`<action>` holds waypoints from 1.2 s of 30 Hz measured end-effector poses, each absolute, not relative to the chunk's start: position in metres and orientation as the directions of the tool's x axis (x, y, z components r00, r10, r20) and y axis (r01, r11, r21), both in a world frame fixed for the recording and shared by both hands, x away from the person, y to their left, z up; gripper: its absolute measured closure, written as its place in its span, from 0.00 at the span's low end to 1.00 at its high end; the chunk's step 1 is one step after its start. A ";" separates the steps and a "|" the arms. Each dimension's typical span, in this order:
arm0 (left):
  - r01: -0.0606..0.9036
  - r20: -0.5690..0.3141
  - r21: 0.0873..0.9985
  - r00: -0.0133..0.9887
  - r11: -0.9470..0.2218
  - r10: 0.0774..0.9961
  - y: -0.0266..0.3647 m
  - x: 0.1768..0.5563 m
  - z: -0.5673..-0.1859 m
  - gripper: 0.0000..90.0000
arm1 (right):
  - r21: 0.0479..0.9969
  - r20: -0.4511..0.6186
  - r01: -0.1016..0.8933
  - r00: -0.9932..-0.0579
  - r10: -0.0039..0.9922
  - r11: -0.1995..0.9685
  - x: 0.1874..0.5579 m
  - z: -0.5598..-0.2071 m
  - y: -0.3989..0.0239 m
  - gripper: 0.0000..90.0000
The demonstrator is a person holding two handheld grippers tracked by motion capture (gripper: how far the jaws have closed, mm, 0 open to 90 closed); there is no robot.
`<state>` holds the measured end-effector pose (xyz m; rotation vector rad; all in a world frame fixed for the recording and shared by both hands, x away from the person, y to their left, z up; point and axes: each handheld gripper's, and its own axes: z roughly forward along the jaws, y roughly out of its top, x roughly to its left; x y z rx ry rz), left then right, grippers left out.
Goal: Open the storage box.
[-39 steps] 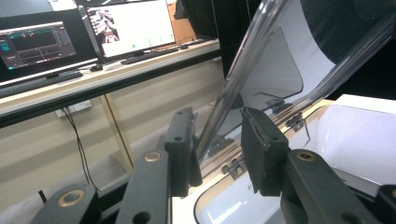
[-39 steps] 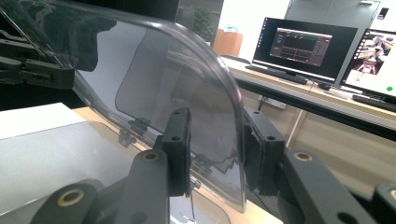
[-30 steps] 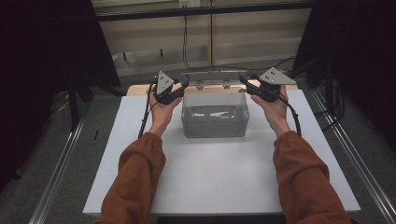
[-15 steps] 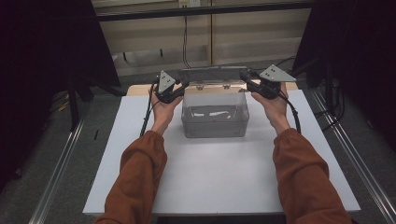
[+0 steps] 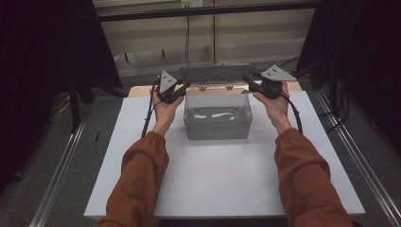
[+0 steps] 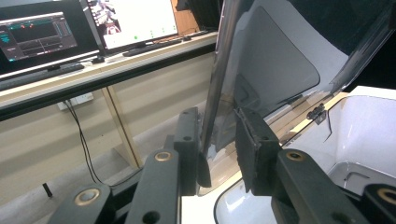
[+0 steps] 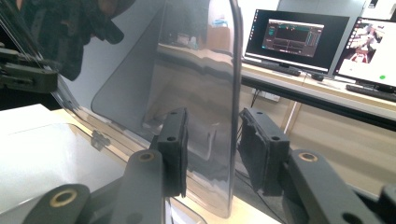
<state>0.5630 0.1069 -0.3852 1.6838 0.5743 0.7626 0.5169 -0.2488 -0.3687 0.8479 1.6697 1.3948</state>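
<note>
The high view looks forward and down on the white surface (image 5: 227, 189) from above the person's side. Each tool view sits close behind its own jaws, and both share the clear lid (image 6: 261, 70) and monitors (image 7: 299, 37).

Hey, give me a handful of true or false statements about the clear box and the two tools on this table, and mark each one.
1. The lid of the clear box stands open. True.
2. The left tool has the lid's edge between its pads. True.
3. The box sits on a bare wooden tabletop. False: it sits on a white board.
4. The right tool is at the front wall of the box, near the person. False: it is at the raised lid's edge, at the back.
5. Lit screens show behind the lid in the right tool's view. True.
6. The box is packed to the brim. False: it looks nearly empty.
</note>
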 end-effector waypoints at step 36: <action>0.026 0.165 0.970 0.654 -0.240 0.738 0.105 0.582 -0.395 0.82 | 0.979 -0.123 0.087 -0.466 0.876 0.183 0.547 -0.400 -0.246 0.75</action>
